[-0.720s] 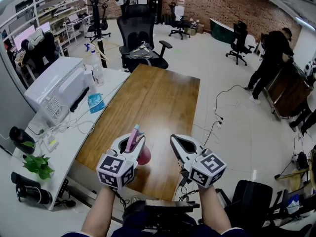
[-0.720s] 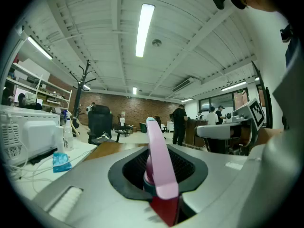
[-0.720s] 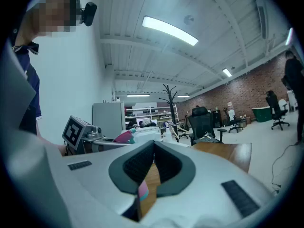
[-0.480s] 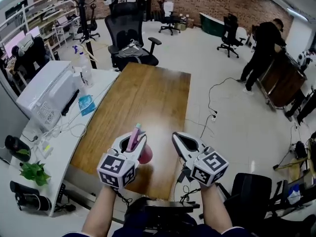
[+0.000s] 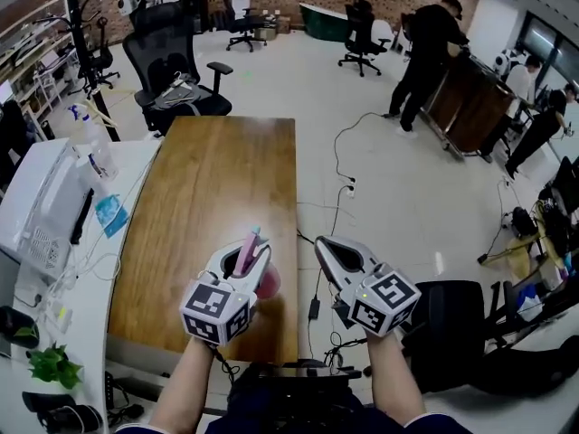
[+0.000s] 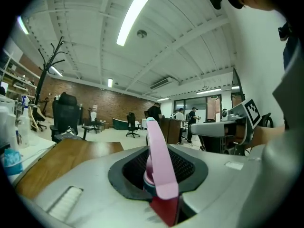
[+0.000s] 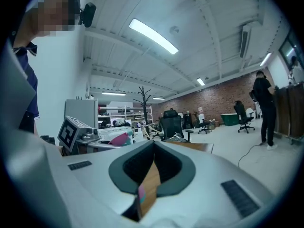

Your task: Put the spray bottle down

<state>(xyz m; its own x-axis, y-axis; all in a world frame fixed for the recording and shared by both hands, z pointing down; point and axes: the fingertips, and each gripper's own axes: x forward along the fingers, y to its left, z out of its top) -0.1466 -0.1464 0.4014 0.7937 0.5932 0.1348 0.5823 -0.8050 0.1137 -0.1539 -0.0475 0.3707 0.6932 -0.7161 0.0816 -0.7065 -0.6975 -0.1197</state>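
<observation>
A pink spray bottle (image 5: 248,251) sits between the jaws of my left gripper (image 5: 242,259), nozzle pointing forward and its rounded body (image 5: 268,284) hanging out on the right side. In the left gripper view the pink bottle head (image 6: 159,167) fills the gap of the left gripper (image 6: 160,177), clamped by both jaws. I hold it above the near right corner of the wooden table (image 5: 213,192). My right gripper (image 5: 323,248) hovers beside it past the table's right edge, jaws together with nothing between them; the right gripper view shows the same right gripper (image 7: 153,169).
A white desk (image 5: 72,269) on the left carries a printer (image 5: 36,208), cables and a small plant (image 5: 50,365). A black office chair (image 5: 172,57) stands at the table's far end. People (image 5: 432,48) work at a wooden cabinet far right. Another black chair (image 5: 452,328) is near my right.
The head view has swung right, so the table and white desk slid left in the picture. Both grippers keep the same pose, the left one still holding the pink bottle.
</observation>
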